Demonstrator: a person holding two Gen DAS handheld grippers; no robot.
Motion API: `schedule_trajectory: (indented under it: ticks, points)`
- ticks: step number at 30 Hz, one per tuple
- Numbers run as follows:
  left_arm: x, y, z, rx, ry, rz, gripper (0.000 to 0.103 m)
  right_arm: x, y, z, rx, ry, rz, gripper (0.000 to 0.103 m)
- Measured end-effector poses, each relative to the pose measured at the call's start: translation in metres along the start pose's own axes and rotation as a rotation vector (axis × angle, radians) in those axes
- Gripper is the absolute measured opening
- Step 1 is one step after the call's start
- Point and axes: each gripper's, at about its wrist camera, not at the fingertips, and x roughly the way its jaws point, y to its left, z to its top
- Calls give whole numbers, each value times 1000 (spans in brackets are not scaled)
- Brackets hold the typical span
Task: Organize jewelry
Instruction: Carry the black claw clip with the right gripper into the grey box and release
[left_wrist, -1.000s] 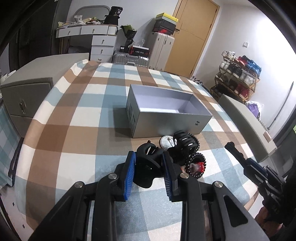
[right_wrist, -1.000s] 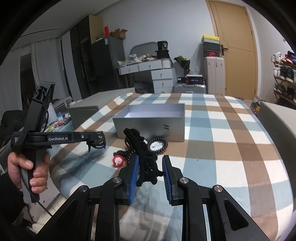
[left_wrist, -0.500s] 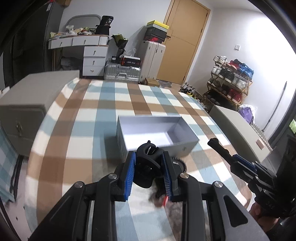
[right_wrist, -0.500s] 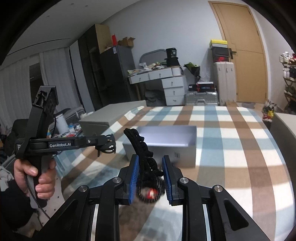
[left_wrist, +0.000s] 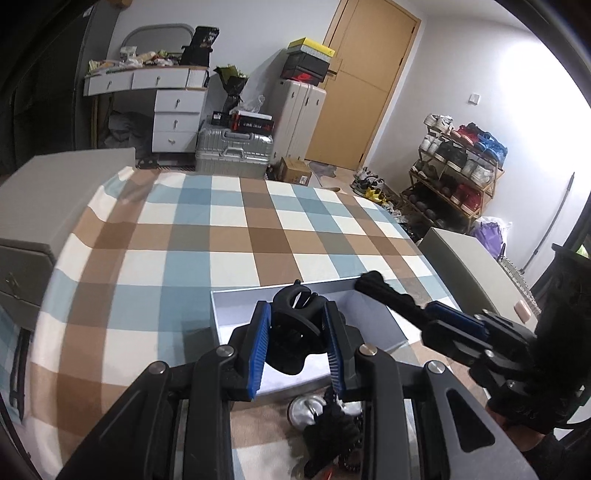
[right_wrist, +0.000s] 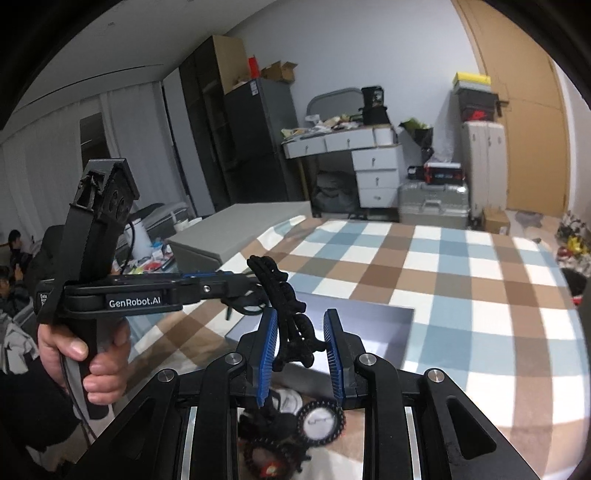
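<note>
Nearest: left gripper (left_wrist: 297, 341) clamped on a black clip (left_wrist: 295, 325), right gripper (right_wrist: 301, 349) clamped on a black beaded strand (right_wrist: 286, 306). Beyond: grey box (left_wrist: 221, 314) near the bed's front edge. Lower well inside before letting go, away from the rim.

Both wrist cams close above grey box (left_wrist: 376, 332) (right_wrist: 369, 325), angled down, shared plaid tabletop (left_wrist: 229, 236) (right_wrist: 461, 280).

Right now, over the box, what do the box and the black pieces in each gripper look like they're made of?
The box looks like rigid card with a matte grey-silver skin and a pale lining; its walls are thin and flat. The left gripper holds a black clip, seemingly hard plastic with a smooth, dull sheen. The right gripper holds a black braided band, apparently fabric or cord with a knotted texture.
</note>
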Motion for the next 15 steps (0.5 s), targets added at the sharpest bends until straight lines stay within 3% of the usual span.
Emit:
schedule_trajectory:
  ticks: [15]
  points:
    - [33, 4, 5, -28, 87, -23, 23, 42, -35, -2, 77, 112, 21, 25]
